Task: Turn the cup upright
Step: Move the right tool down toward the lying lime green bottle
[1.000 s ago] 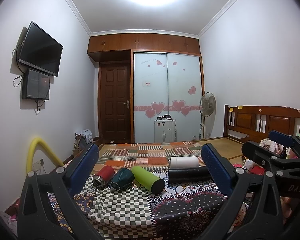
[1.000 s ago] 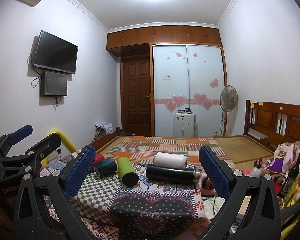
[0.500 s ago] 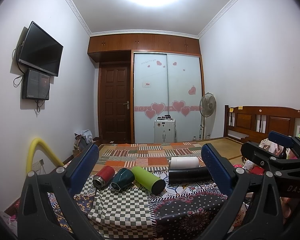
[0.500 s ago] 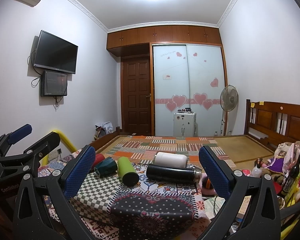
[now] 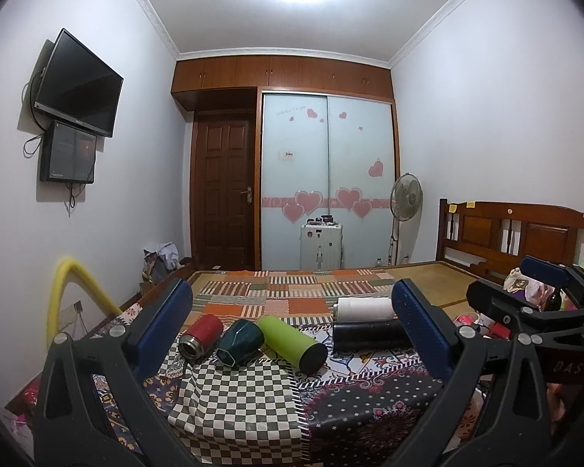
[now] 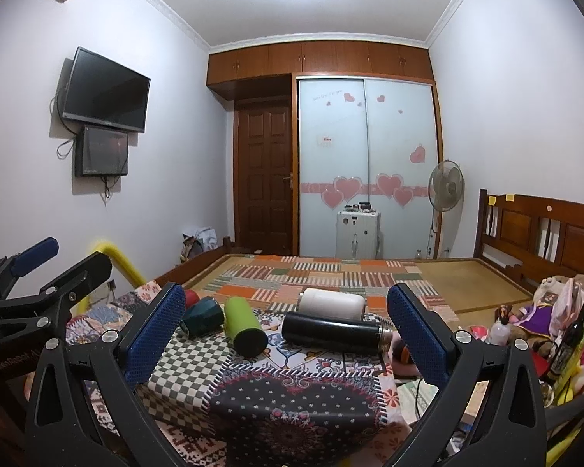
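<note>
"DAS" shows on the right hand-held gripper [image 5: 533,295]. Dark-green faceted cup [image 5: 240,341] lies sideways on the table [image 5: 253,397]; both hand-held grippers spread wide, left hand-held gripper [image 5: 292,327] included.

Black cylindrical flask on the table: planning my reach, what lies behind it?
Directly behind the black cylindrical flask lies a white cylindrical bottle on its side; whether they touch is hidden.

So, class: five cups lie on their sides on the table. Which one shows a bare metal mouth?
The red cup, leftmost in the row. Its silver steel rim faces the camera, while the green cup beside the teal one shows a black end.
</note>
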{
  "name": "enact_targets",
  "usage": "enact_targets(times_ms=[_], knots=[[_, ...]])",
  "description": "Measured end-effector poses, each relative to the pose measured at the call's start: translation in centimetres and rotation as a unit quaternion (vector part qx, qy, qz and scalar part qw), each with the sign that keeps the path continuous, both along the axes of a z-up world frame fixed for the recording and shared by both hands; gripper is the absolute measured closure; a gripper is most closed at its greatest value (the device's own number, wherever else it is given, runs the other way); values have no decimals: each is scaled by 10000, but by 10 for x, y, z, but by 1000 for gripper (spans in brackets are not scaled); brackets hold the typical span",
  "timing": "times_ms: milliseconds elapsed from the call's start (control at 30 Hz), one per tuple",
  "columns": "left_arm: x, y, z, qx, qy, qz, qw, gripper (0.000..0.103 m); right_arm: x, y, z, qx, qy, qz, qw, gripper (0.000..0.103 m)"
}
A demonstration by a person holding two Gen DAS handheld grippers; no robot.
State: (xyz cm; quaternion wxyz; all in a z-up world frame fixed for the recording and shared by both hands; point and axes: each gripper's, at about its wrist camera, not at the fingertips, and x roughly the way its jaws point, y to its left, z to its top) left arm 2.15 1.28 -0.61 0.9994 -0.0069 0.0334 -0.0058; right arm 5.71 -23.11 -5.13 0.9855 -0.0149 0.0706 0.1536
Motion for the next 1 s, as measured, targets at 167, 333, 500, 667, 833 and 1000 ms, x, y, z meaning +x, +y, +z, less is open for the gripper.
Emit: enact_targets(times_ms=[167,333,500,667,833,1000], knots=[[26,14,-17,12,140,104,9998,0,28,12,-4,-250,273,179,9992,0],[60,33,-38,-68,407,198,9990,0,74,33,-8,-727,634,403,9945,0],[88,48,-57,-51,614,282,9977,0,120,60,-16,-1180,1065,668,9850,0],[117,63,-74,-6,808,336,9962,0,158,88,-32,-1633,1450,889,9718,0],[142,73,-89,-24,932,334,9951,0,200,120,-50,-2168,1874,1160,9510,0],[155,78,-98,-17,982,390,9944,0,240,147,-73,-2550,2498,1452,9228,2]])
